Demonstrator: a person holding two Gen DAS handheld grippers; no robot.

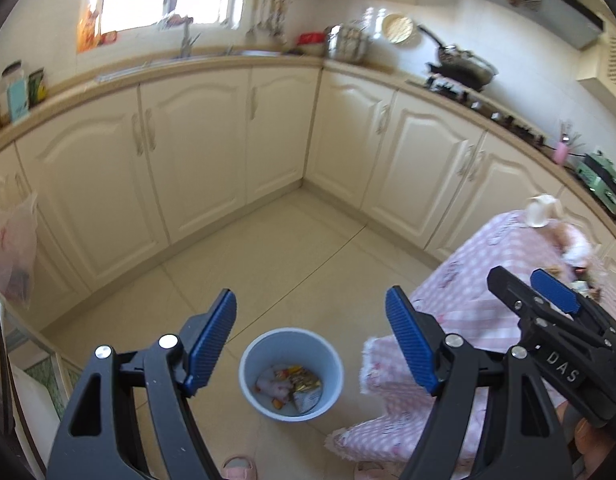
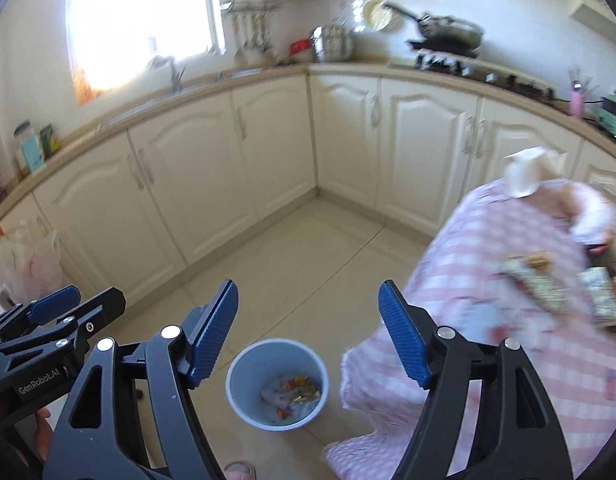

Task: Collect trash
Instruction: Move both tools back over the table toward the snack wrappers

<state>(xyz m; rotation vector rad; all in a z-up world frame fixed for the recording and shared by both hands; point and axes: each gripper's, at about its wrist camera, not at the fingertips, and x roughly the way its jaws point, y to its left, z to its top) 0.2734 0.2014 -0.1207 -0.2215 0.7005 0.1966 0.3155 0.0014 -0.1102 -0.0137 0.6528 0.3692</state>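
Both the left gripper point(image 1: 310, 344) and right gripper point(image 2: 308, 338) stood wide and empty above the round light-blue plastic bin point(image 2: 276, 384), which held wrappers, while further wrappers point(image 2: 548, 288) remained on the pink checked tablecloth point(image 2: 488, 264) at right.

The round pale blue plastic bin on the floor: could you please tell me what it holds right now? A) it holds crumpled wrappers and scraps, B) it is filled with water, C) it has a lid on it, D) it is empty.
A: the round pale blue plastic bin stands open on the tiled floor with crumpled wrappers and scraps lying at its bottom, seen in both wrist views.
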